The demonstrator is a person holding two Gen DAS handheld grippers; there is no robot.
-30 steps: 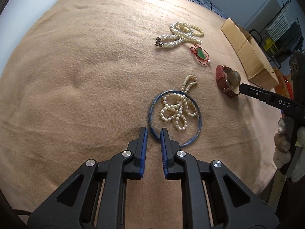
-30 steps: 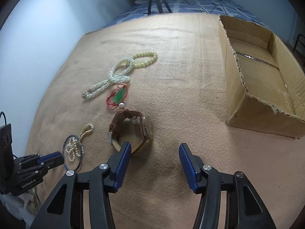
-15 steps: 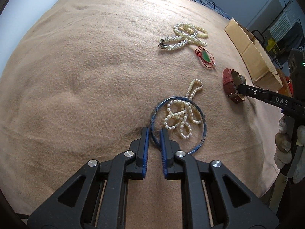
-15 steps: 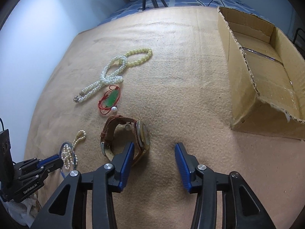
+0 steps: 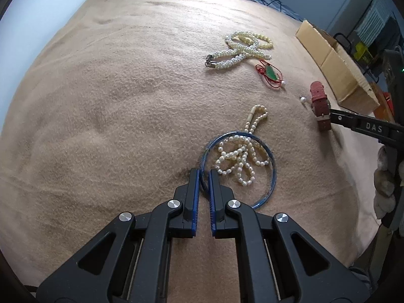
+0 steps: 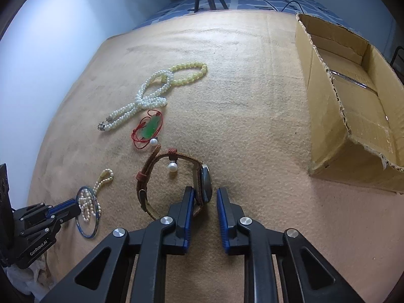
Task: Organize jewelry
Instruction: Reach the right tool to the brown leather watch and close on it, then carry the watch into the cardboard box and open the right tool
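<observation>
Left gripper (image 5: 204, 173) narrow, straddling blue bangle (image 5: 272, 161) rim; right gripper (image 6: 205, 197) narrow around watch (image 6: 205, 184) case, contact unclear.

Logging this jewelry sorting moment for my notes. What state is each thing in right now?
left hand-held gripper: fingers nearly closed astride the blue bangle's rim
right hand-held gripper: fingers closing around the watch case
blue bangle: flat on the blanket, pearl string inside
watch: on its side, strap buckled in a loop
cardboard box: open, looks empty
</observation>
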